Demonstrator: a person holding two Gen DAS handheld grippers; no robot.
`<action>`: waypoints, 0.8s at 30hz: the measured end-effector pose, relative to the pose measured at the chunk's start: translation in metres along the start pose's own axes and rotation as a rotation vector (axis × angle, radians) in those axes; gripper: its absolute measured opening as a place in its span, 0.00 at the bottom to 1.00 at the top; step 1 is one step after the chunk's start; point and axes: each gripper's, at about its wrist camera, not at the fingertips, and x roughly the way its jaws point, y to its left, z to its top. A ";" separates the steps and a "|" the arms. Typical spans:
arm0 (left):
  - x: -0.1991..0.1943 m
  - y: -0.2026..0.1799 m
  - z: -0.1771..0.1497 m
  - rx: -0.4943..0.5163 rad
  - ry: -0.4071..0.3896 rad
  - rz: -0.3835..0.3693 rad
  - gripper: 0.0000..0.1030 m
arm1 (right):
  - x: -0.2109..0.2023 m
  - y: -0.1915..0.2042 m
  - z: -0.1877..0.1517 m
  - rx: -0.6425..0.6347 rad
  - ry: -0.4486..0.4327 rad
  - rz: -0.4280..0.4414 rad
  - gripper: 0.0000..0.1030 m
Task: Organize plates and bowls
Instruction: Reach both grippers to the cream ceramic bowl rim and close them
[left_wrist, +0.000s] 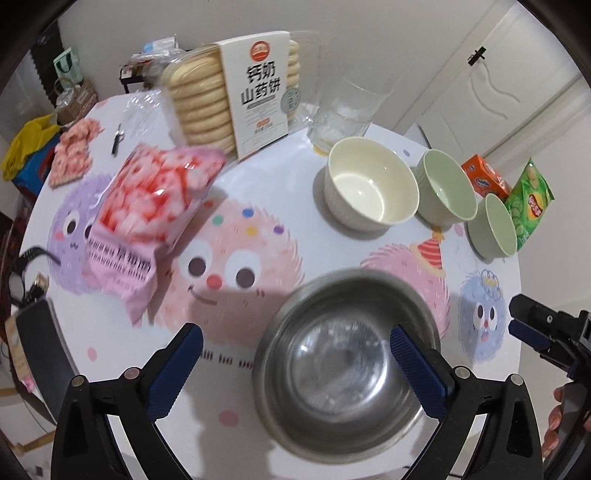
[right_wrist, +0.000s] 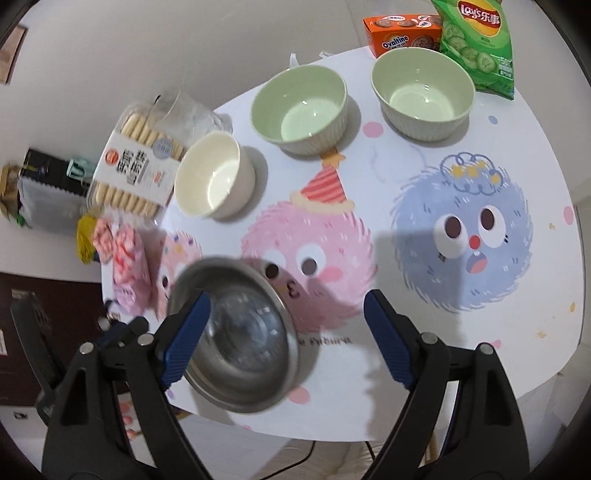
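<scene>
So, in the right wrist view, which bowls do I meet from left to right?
Steel bowl → cream bowl → first green bowl → second green bowl.

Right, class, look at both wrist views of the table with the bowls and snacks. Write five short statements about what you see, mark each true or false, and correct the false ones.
1. The steel bowl sits on the table nearest the grippers. True.
2. There are three green bowls. False: two green bowls and one cream bowl.
3. The left gripper is clamped on the steel bowl. False: its jaws stand wide open, gripping nothing.
4. The right gripper is open. True.
5. The bowls are stacked together. False: all four stand apart, each empty.
</scene>
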 end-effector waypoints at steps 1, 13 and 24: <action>0.002 -0.001 0.003 0.002 0.004 0.005 1.00 | 0.002 0.004 0.004 -0.003 0.000 0.001 0.83; 0.051 0.005 0.071 -0.171 0.068 0.003 1.00 | 0.065 0.016 0.062 0.126 0.076 0.039 0.83; 0.090 0.004 0.114 -0.249 0.115 0.057 0.99 | 0.105 0.028 0.101 0.191 0.070 0.042 0.83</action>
